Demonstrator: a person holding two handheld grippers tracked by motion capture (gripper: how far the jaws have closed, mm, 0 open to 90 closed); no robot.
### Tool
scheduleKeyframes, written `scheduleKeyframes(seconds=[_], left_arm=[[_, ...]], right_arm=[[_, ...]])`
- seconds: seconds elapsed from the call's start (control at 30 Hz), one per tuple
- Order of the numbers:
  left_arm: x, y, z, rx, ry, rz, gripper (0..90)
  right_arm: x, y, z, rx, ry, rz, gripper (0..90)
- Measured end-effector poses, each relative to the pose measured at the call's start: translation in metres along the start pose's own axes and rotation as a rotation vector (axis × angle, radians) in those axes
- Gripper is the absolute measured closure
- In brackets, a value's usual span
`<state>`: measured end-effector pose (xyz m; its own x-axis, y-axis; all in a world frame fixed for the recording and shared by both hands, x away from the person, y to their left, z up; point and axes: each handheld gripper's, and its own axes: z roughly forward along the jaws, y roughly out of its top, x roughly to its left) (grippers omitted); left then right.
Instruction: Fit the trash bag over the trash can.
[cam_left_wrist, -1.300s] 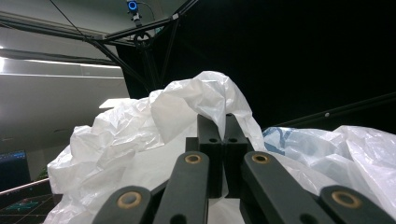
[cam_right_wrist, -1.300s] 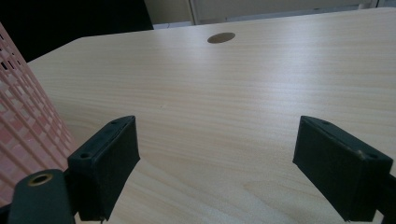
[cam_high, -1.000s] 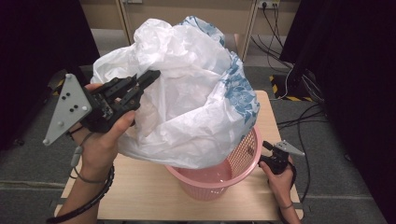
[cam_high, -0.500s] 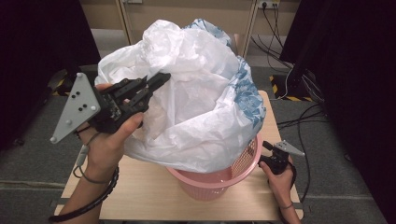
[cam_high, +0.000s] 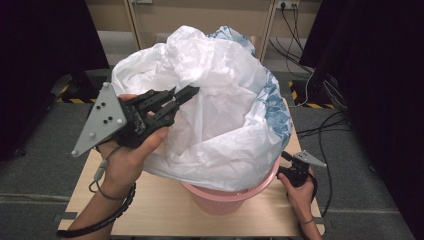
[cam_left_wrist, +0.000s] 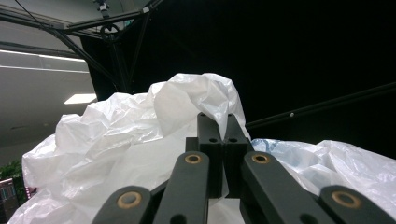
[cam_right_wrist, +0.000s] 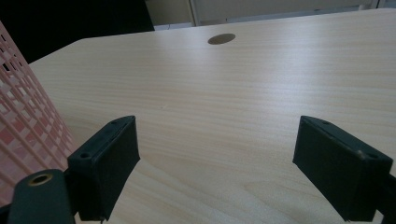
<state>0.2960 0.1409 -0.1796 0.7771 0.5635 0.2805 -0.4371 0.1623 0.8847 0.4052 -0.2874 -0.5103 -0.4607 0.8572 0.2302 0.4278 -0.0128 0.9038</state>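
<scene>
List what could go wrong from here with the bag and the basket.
1. The left hand-held gripper seems shut on the white plastic bag; the thin film could tear or slip free.
2. The bag billows well above the pink basket, so it may not settle inside.
3. The right hand-held gripper stands open over the table, not steadying the basket; a pull might tip it.

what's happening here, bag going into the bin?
A person is lining a pink basket with a big white plastic bag on a wooden table. The left gripper is raised beside the bag, jaws shut; whether it pinches the film is unclear. The bag billows well above the rim, not yet seated. The right gripper rests open, low beside the basket.
</scene>
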Motion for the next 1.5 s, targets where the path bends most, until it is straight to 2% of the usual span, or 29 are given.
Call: scheduleKeyframes(seconds=[0.43,1.03,1.5], left_arm=[[-0.012,-0.010,0.011,0.041,-0.032,-0.013,90.0],[-0.025,-0.019,0.022,0.054,-0.079,-0.036,90.0],[-0.035,-0.038,0.026,0.130,-0.120,-0.031,90.0]], right_arm=[[0.000,0.000,0.000,0.001,0.001,0.000,14.6],[0.000,0.000,0.000,-0.001,0.002,0.000,14.7],[0.000,0.000,0.000,-0.003,0.002,-0.001,14.7]])
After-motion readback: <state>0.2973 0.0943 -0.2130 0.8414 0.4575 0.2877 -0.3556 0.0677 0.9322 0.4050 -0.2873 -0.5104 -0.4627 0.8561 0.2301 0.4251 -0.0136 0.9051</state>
